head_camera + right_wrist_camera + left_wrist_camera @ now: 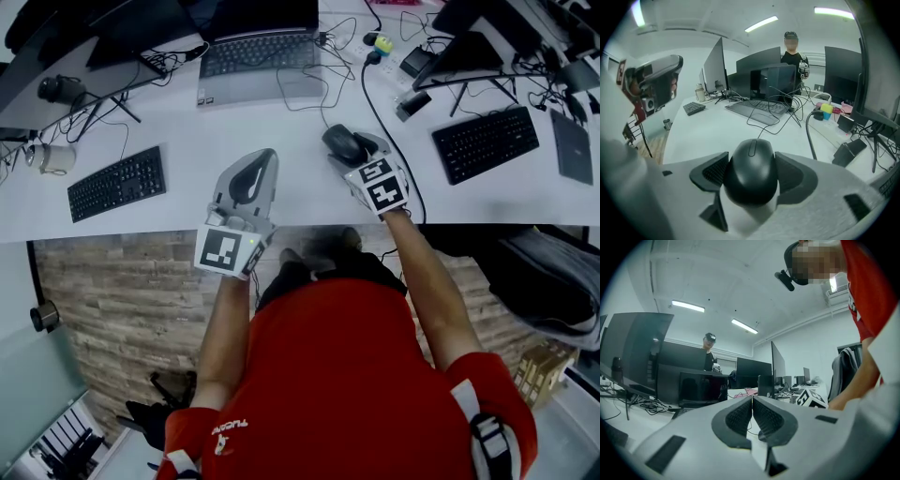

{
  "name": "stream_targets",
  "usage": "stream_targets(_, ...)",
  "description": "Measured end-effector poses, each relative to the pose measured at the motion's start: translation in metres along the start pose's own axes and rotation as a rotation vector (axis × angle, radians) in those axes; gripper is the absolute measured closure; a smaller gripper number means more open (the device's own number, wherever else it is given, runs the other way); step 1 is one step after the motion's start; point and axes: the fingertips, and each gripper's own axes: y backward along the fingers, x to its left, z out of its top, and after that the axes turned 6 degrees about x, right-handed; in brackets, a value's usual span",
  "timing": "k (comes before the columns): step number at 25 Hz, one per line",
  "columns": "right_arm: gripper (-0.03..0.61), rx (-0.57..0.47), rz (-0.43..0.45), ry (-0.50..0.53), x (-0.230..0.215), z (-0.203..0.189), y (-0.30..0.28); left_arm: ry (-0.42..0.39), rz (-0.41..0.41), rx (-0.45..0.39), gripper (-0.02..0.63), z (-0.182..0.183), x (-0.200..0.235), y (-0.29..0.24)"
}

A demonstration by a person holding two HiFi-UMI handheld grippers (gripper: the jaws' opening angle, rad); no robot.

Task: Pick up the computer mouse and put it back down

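Jaws of the right gripper [751, 164] clasp the computer mouse [751, 180] on the worktop [187, 122]. Left gripper [752, 404] jaws meet, empty. Lifting and replacing appear outstanding.

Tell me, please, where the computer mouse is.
In the head view, the computer mouse is right of centre, between the jaws of the right claw, in front of the laptop on the desk.
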Motion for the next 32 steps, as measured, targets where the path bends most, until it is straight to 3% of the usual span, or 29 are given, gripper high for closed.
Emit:
stream_targets(6, 0.270, -0.056, -0.002, -0.058, -0.002, 0.009, 0.021, -0.004, 0.000, -0.029, 0.603, 0.009, -0.007, 0.002)
stream_targets(19, 0.270, -0.213, -0.014, -0.074, 0.002, 0.048, 0.085, -0.017, -0.002, -0.061, 0.603, 0.021, -0.020, 0.012)
stream_targets(32, 0.270, -0.384, 0.033, -0.116, 0.013, 0.095, 0.169, -0.032, 0.007, -0.092, 0.603, 0.035, -0.024, 0.032)
